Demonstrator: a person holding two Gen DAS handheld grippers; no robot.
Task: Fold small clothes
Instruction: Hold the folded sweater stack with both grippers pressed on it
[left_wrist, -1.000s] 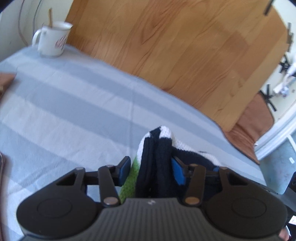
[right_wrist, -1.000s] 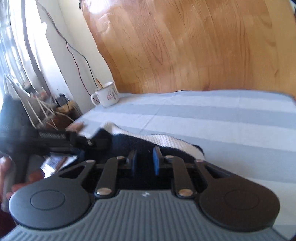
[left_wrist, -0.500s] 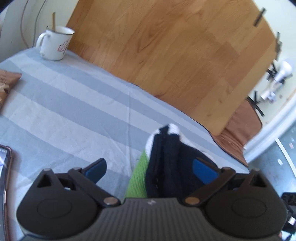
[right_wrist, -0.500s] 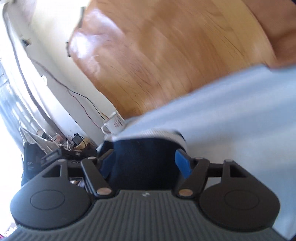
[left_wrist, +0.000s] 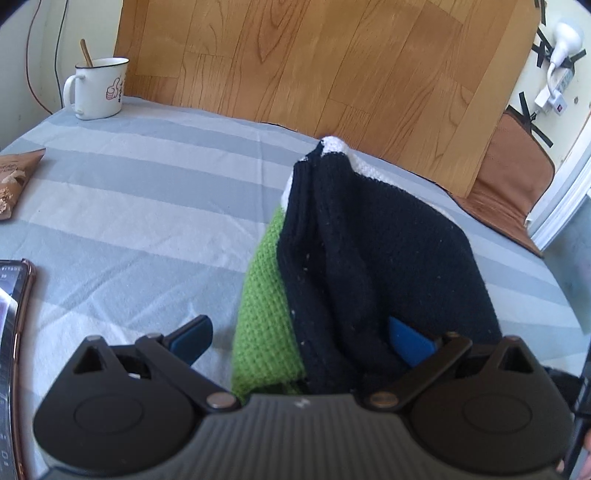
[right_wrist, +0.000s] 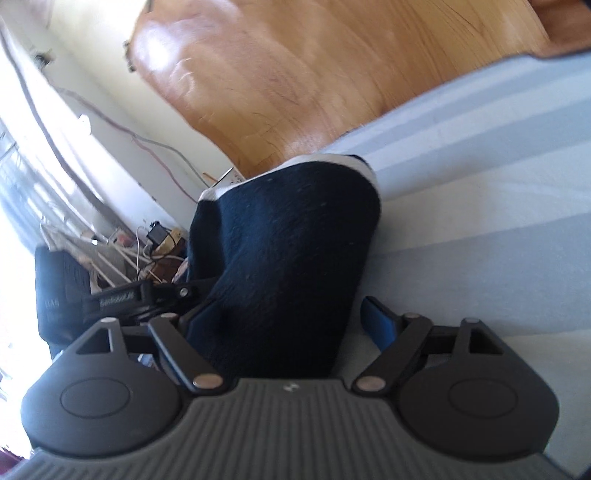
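Left wrist | striped sheet (left_wrist: 140, 206), mug (left_wrist: 99, 88), wood panel (left_wrist: 332, 62) | both tools (left_wrist: 301, 338) (right_wrist: 275, 321) spread wide around knit garment (left_wrist: 369, 258)

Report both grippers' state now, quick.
Left gripper: open, the knit garment lies between its fingers, ungripped.
Right gripper: open, same garment between its fingers, not clamped.

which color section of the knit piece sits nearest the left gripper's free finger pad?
The green section. It lies on the garment's left edge; navy fills the middle and white only the far tip.
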